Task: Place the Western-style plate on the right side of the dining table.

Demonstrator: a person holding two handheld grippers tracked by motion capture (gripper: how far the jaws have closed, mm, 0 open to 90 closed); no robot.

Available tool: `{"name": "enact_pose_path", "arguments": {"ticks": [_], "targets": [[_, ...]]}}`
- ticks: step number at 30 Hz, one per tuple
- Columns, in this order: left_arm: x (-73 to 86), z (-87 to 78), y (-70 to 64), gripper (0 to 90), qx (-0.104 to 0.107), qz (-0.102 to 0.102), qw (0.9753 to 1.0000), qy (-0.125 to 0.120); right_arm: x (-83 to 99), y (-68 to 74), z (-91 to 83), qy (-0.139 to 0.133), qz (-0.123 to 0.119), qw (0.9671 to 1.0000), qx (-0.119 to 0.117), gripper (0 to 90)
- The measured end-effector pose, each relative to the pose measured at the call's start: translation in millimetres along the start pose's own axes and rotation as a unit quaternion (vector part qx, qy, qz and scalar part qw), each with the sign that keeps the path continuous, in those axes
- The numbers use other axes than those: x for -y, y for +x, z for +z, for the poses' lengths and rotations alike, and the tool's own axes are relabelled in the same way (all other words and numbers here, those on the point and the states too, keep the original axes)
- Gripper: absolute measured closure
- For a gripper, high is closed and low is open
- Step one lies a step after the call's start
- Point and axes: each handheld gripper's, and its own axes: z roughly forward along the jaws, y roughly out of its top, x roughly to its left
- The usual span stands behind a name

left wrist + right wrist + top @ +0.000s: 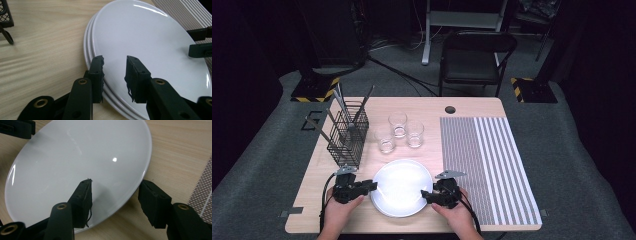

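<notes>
Both claws stand released, the left gripper (pixel 114 72) and right gripper (pixel 115 195) straddling opposite rims of the top white plate (pixel 402 185). It appears set for a two-sided lift off the stack.

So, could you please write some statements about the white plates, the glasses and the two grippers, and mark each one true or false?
1. The round white plates lie stacked on the pale wooden table. True.
2. The left gripper is shut on a drinking glass. False: its jaws stand open at the plates' rim.
3. Three clear drinking glasses stand beyond the plates. True.
4. The black wire basket lies on the striped grey placemat. False: it stands on bare wood, left of the glasses.
5. The right gripper is open, one jaw over the plate. True.
</notes>
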Motion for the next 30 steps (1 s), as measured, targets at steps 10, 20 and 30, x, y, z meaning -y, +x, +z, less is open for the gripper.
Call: {"name": "enact_pose_path", "arguments": {"ticks": [10, 20, 30], "targets": [[1.6, 4.0, -5.5, 62.7, 0.015, 0.007, 0.9998, 0.011, -3.0, -5.8, -7.6, -0.020, 0.017, 0.9997, 0.001, 44.7], [0.3, 13.5, -9.6, 57.8, 0.026, 0.009, 0.9994, 0.019, -3.2, -14.0, -11.4, -0.026, 0.034, 0.9991, 0.005, 44.9], [-0.3, 20.1, -15.6, 57.3, 0.037, 0.016, 0.9989, 0.025, -3.9, -21.7, -17.1, -0.040, 0.042, 0.9982, 0.014, 45.4]]}}
